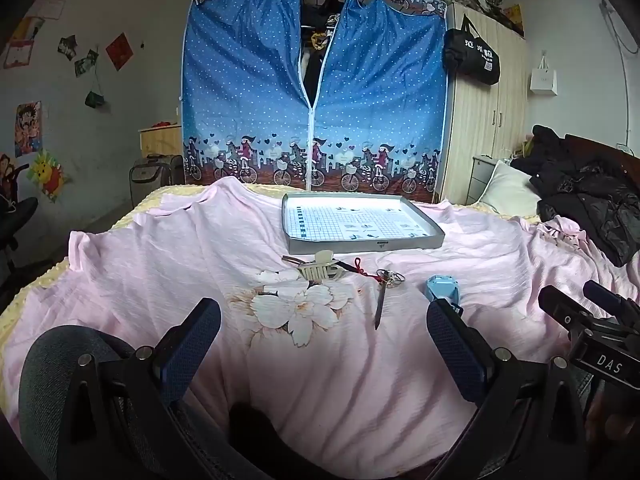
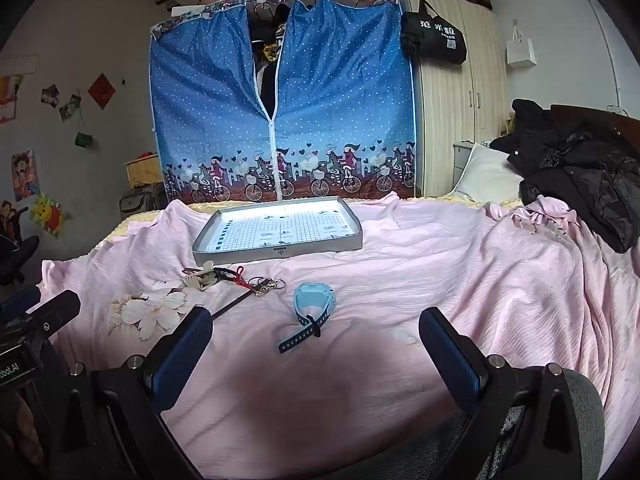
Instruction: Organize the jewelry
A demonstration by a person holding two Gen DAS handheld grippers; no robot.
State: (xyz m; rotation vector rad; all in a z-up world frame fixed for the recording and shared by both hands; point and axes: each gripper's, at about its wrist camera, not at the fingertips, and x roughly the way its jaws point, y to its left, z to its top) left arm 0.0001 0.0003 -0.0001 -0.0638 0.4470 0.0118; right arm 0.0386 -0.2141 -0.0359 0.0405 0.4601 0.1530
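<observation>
On a pink bedsheet lies a row of small items: a pale hair clip [image 1: 318, 267] [image 2: 200, 278], a red cord [image 1: 362, 270] [image 2: 238, 272], a bunch of metal rings with a dark pin [image 1: 387, 280] [image 2: 266, 284], and a light blue watch [image 2: 314, 300] [image 1: 440, 286] with a dark strap. Behind them sits a shallow grey tray [image 1: 366, 240] [image 2: 276, 250] lined with grid paper, nothing in it. My left gripper [image 1: 324, 320] is open, well short of the items. Also open, my right gripper [image 2: 316, 330] hangs just before the watch strap. Each gripper shows at the edge of the other's view.
A blue dotted fabric wardrobe [image 1: 314, 100] stands beyond the bed's far edge, a wooden wardrobe [image 1: 486, 120] to its right. Black coats [image 2: 580, 176] and a white pillow [image 2: 486, 178] lie at the right of the bed. A suitcase [image 1: 154, 176] is at the far left.
</observation>
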